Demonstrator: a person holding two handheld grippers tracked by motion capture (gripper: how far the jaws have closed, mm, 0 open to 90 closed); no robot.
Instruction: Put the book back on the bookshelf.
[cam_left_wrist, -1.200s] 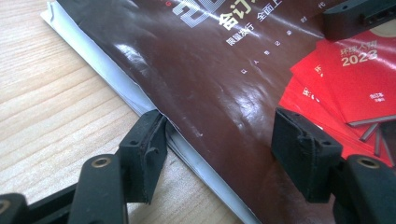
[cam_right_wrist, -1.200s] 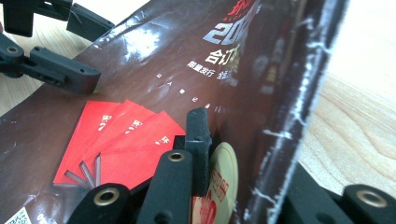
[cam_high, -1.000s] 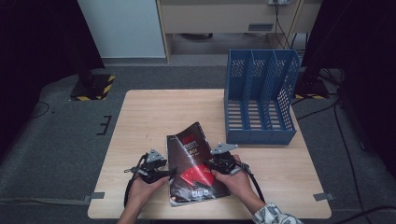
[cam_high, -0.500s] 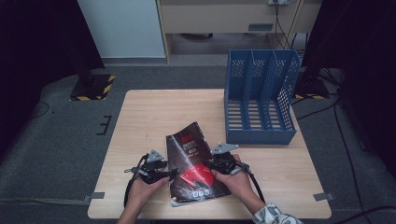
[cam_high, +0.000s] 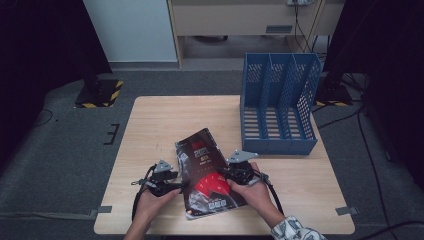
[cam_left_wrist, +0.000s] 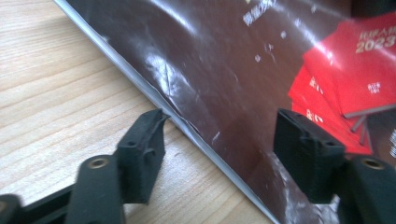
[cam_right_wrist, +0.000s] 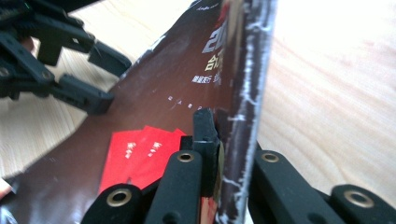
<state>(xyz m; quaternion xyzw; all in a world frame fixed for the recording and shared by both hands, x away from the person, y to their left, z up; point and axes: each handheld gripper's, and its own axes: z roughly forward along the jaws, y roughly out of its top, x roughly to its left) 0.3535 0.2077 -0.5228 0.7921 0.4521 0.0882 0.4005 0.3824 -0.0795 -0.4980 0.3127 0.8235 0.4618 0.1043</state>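
A glossy dark brown magazine (cam_high: 206, 172) with red booklets printed on its cover lies near the table's front edge. My right gripper (cam_high: 226, 173) is shut on its right edge; in the right gripper view the jaws (cam_right_wrist: 224, 140) pinch the worn white spine of the magazine (cam_right_wrist: 177, 93). My left gripper (cam_high: 181, 186) is open at the magazine's left edge. In the left gripper view its jaws (cam_left_wrist: 224, 149) straddle that edge, one over the wood and one over the magazine (cam_left_wrist: 233, 60). The right gripper view also shows the left gripper (cam_right_wrist: 109, 79) open.
A blue three-slot file rack (cam_high: 280, 105) stands at the table's back right, slots facing up. The wooden table (cam_high: 165, 120) is bare at the back left. Dark floor surrounds the table, with cables trailing from both grippers.
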